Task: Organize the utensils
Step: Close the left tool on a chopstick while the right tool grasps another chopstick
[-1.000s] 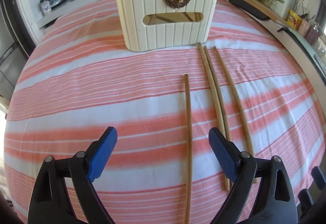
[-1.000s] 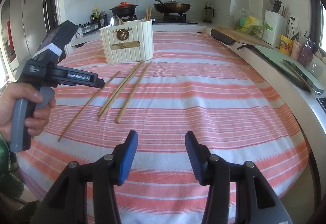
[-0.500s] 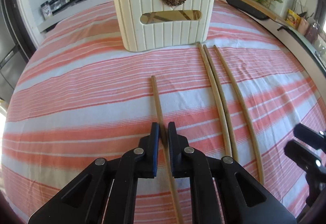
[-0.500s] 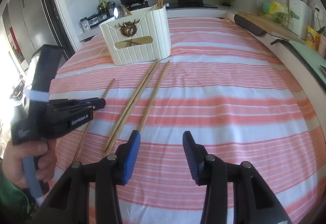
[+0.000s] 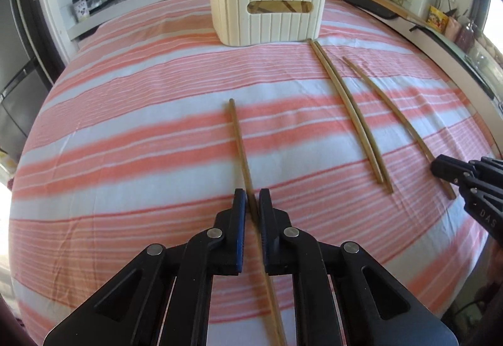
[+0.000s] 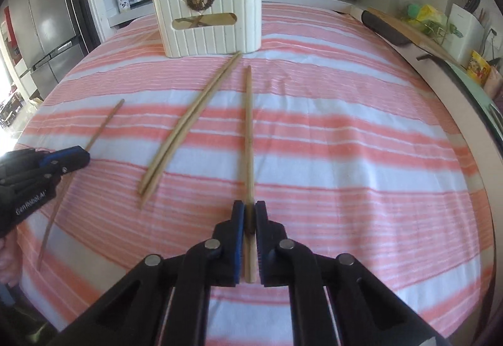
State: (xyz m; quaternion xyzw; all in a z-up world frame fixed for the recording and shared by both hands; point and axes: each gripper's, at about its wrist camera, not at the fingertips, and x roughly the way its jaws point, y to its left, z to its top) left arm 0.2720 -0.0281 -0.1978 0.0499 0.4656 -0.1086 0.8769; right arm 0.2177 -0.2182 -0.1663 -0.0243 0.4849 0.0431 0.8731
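1. Though thin, light and stiff, each wooden chopstick can pivot when pinched near its end.
2. Left claw [image 5: 252,203] grips the lone chopstick [image 5: 240,145] on the striped worktop [image 5: 125,126].
3. Right claw [image 6: 249,215] has just closed on the rightmost chopstick [image 6: 249,126]; a pair [image 6: 191,123] lies between, near the cream holder [image 6: 213,16].

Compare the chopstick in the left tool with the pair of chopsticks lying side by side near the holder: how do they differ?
The chopstick in the left tool is single and clamped; the pair of chopsticks lies free on the striped cloth. The clamped one ends well short of the cream holder; the pair's far tips almost reach it. Both are plain wood.
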